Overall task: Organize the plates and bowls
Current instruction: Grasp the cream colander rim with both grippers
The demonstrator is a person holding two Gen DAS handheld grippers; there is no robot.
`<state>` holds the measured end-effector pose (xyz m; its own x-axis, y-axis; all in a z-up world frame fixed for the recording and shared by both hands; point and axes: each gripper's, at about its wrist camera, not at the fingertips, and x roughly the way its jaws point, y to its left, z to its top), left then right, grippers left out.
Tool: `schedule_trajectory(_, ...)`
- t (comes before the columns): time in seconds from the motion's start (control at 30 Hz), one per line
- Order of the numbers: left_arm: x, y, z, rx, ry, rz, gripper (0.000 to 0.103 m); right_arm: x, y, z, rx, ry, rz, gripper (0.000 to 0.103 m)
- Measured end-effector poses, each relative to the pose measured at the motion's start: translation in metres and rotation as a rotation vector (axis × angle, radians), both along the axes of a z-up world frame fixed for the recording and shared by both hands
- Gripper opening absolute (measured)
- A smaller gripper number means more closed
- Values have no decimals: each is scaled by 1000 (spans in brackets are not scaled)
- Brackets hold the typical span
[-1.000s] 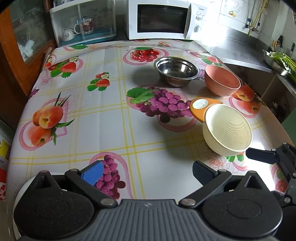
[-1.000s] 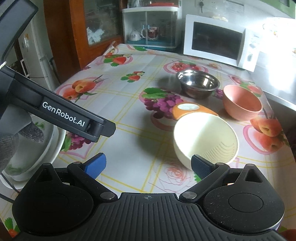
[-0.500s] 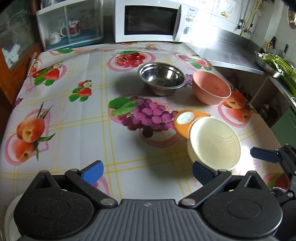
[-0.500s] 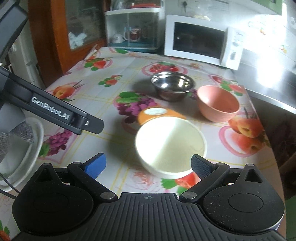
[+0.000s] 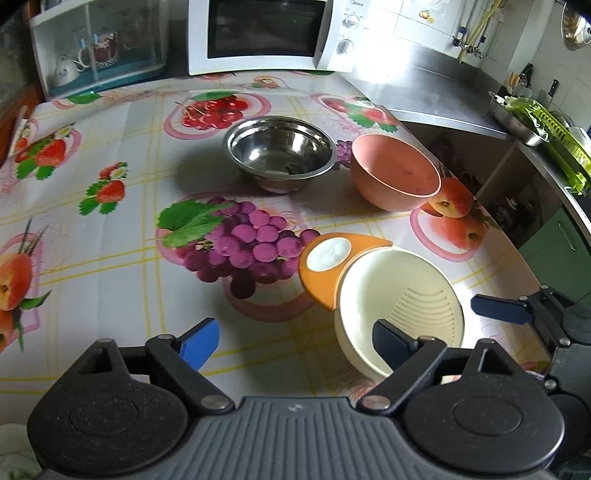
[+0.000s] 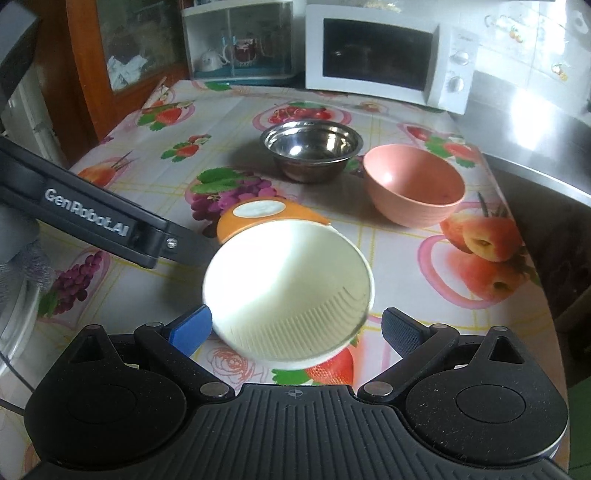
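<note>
- Sitting near the table's front right edge, the cream bowl (image 5: 399, 306) served as the landmark; it was a round, matte plastic bowl with fine ribs moulded into its inner wall, and it leaned on the orange plate (image 5: 328, 269) just behind it.
- The orange plate was flat and glossy, with a white round patch (image 5: 328, 253) on it, and the bowl's far rim overlapped it.
- Beyond the cream bowl, well apart from it, stood the pink bowl (image 5: 395, 171), smooth and deep, close to the table's right edge.
- Left of the pink bowl and farther from the cream bowl stood the steel bowl (image 5: 280, 151), shiny, with a rolled rim; the two nearly touched.
- The tablecloth (image 5: 110, 240) was slick and printed with fruit, and to the left of the cream bowl it lay wide and bare.
- Right of the cream bowl the table's curved edge came close, leaving little room there.
- The left gripper (image 5: 295, 341) had its fingers apart; they had just been closing a little, with only bare cloth between them, and the right fingertip sat at the cream bowl's near left rim.
- The right gripper (image 6: 295, 328) stood wide open, its two pads flanking the cream bowl's near rim without pressing on it.
- The white microwave (image 5: 269, 33) stood at the table's far edge, well behind every bowl.
</note>
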<state>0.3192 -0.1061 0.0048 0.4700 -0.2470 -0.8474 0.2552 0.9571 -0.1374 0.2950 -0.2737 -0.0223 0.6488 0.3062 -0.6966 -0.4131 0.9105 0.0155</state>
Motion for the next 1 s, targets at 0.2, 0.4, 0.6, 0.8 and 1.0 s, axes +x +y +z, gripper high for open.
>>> schedule_trajectory(0.2,15,-5,-7,-28,13,-23,81,11,5,-2,4,7,41,103)
schedule_trajectory(0.4,26,-12,-16,-53,37,-54,68,18,5,-2,8,4,66,103)
schedule_trajectory(0.6,31,-18,-26,-64,61,-74,54,20,3,-3,9,1,86,103)
schedule_trajectory(0.8,35,-23,-29,-63,64,-87,36,21,2,-2,5,4,104,103)
schedule_trajectory(1.0,37,-26,-32,-42,55,-97,24,21,0,-3,9,13,99,103)
